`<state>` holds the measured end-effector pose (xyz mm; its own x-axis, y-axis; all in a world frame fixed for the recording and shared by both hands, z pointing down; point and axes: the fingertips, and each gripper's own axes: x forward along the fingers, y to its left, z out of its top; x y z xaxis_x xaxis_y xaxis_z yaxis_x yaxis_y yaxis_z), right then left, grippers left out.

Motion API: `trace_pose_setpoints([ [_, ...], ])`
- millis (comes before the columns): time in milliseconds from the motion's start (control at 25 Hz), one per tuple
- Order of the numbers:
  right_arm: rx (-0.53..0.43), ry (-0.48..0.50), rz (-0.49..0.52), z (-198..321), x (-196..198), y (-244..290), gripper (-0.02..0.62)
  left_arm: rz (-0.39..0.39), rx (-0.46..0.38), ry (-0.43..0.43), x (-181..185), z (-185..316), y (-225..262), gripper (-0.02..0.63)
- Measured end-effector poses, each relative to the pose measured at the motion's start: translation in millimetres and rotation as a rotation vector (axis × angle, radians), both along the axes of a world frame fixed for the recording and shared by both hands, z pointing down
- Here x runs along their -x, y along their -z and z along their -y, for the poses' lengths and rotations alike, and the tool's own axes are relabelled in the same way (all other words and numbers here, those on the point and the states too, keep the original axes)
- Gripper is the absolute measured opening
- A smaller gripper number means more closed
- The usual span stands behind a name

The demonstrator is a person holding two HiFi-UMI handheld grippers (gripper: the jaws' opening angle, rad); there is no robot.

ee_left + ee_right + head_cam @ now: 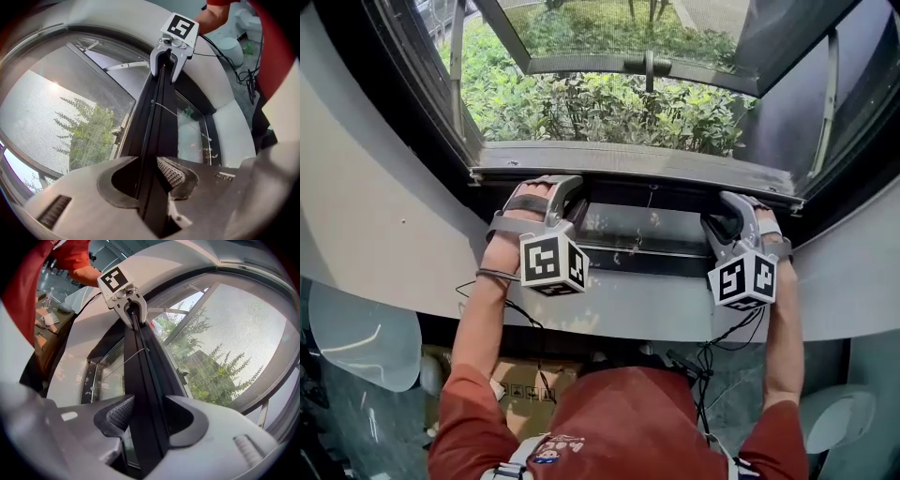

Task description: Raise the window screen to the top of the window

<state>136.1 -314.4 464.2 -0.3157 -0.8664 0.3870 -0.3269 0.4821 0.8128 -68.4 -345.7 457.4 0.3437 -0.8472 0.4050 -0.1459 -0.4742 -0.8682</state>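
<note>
The window screen's dark bottom rail (637, 169) runs across the window opening, low above the sill. My left gripper (555, 189) is on its left part and my right gripper (733, 206) on its right part. In the left gripper view the rail (157, 136) passes between the jaws of the left gripper (151, 177), and the ribbed pad (172, 173) presses against it. In the right gripper view the rail (143, 380) lies between the wide jaws of the right gripper (150, 417), which stand close beside it without clamping. The grey mesh (234, 329) shows behind.
A white curved wall (384, 225) frames the window. Green shrubs (581, 108) lie outside, under an outward-tilted pane with a handle (649, 67). Below are a cardboard box (520, 389), black cables (708, 361) and white seats (361, 337).
</note>
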Motion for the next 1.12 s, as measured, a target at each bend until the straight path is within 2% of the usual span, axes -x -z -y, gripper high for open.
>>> trace_pose_setpoints([
  [120,-0.017,0.008,0.011,-1.8,0.7,8.8,0.211,-0.006,-0.021,-0.009,0.4,-1.4,7.6,0.113],
  [160,-0.029,0.010,0.020,-2.3,0.7,15.5,0.193,-0.020,-0.036,-0.012,0.4,-1.9,14.1,0.096],
  [280,-0.098,0.001,0.014,0.0,-0.8,36.4,0.193,-0.033,-0.101,-0.009,-0.2,-1.2,35.4,0.092],
  [360,-0.144,-0.019,0.009,2.6,-3.1,47.1,0.151,-0.027,-0.143,-0.001,-0.7,0.0,42.3,0.092],
  [440,-0.206,-0.044,0.002,5.9,-5.2,55.6,0.065,-0.026,-0.207,0.011,-0.4,2.0,46.4,0.063],
  [480,-0.234,-0.057,-0.008,7.0,-5.9,57.6,0.061,-0.023,-0.240,0.019,-0.3,2.9,47.8,0.063],
  [560,-0.281,-0.089,-0.061,9.5,-6.6,57.9,0.058,-0.003,-0.292,0.039,-0.4,5.1,49.4,0.061],
  [720,-0.387,-0.166,-0.241,16.4,-7.3,58.3,0.038,0.077,-0.368,0.108,0.0,10.6,53.7,0.054],
  [880,-0.426,-0.236,-0.299,18.4,-8.0,70.5,0.035,0.102,-0.409,0.153,-1.2,12.8,66.9,0.051],
  [1120,-0.466,-0.278,-0.347,18.9,-6.9,94.5,0.034,0.118,-0.448,0.164,-0.2,12.3,91.1,0.051],
])
